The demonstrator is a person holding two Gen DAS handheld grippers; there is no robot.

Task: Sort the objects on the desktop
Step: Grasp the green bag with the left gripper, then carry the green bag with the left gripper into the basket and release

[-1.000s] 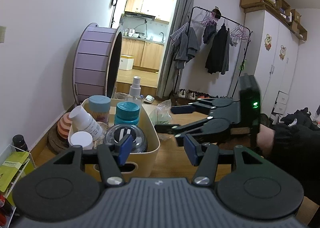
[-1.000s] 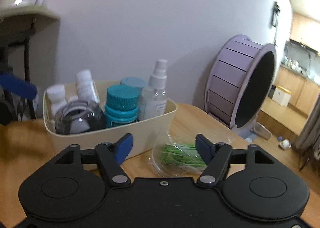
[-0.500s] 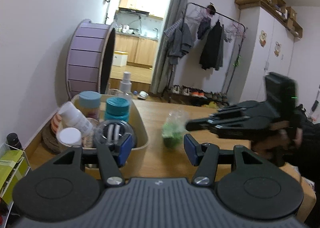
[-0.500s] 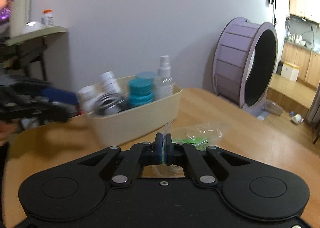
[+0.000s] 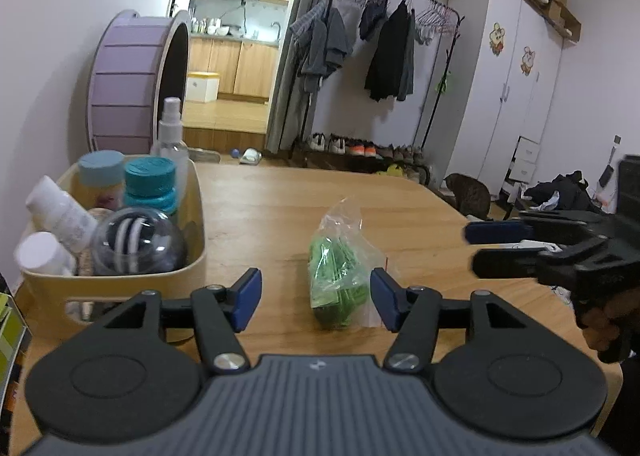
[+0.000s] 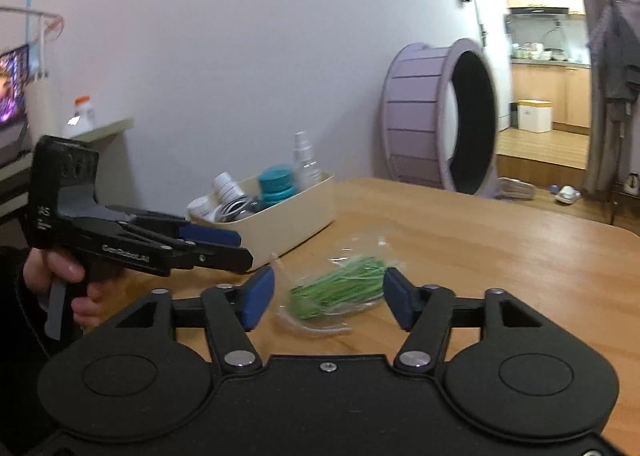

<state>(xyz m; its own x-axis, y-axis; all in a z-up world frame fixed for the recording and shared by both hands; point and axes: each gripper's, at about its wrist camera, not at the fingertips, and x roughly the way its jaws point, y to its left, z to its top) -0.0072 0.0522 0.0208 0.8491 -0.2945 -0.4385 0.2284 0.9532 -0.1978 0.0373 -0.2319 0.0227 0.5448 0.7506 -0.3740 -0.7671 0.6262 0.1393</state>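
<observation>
Trouble here most likely comes from the clear bag of green strips (image 5: pixel 339 276), which lies flat on the wooden surface (image 5: pixel 288 199) just beside the cream bin (image 5: pixel 120 288), not yet sorted into it. Your left tongs (image 5: pixel 316 300) are spread wide and empty, with the bag lying ahead of them in their view. Your right tongs (image 6: pixel 329 298) are also wide apart and empty, framing the same bag from the other side. Both tools point at one small item, so the likeliest mishap is that they collide over it or each pinches a different corner and stretches the film.

The plastic looks thin and slippery; if you close on a loose edge only, it may slide out or the contents may sag and spill. The bin is already crowded with a spray bottle (image 5: pixel 171 135), teal-capped jars (image 5: pixel 150 185) and a dark round container (image 5: pixel 138 242), so dropping the bag in carelessly may leave it perched on top or tip the tall bottle.
</observation>
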